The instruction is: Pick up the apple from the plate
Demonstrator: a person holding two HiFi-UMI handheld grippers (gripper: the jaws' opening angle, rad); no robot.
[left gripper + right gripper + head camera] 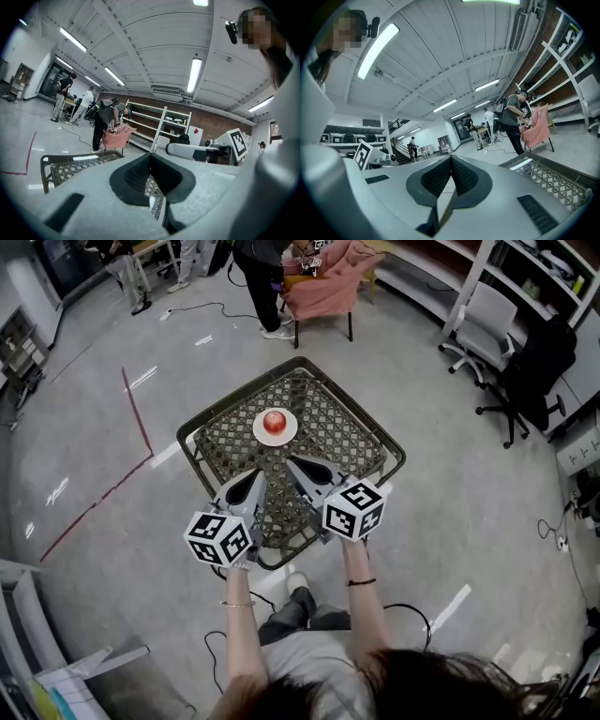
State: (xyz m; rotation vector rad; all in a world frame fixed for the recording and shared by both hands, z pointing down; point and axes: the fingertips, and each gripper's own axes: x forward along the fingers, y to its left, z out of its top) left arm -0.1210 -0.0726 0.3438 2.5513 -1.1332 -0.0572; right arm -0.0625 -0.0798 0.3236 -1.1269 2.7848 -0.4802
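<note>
As it rests on the plate (257, 434), the apple (275, 421) sits upright.

Grey left tool (257, 475), grey right tool (292, 461), black-and-white marker cubes (217, 538), grey shirt (314, 673)

ahead of the fingertips: just bare mesh of the table (342, 432) up to the plate (290, 437), nothing lying in the path
round the plate: only the apple (274, 421) on it, open at every side and above
table edge: raised rim (354, 409) all round, blocks a low pass from outside
sideways: left gripper (255, 474) and right gripper (292, 461) tips near each other, jaws together, little slack between
</note>
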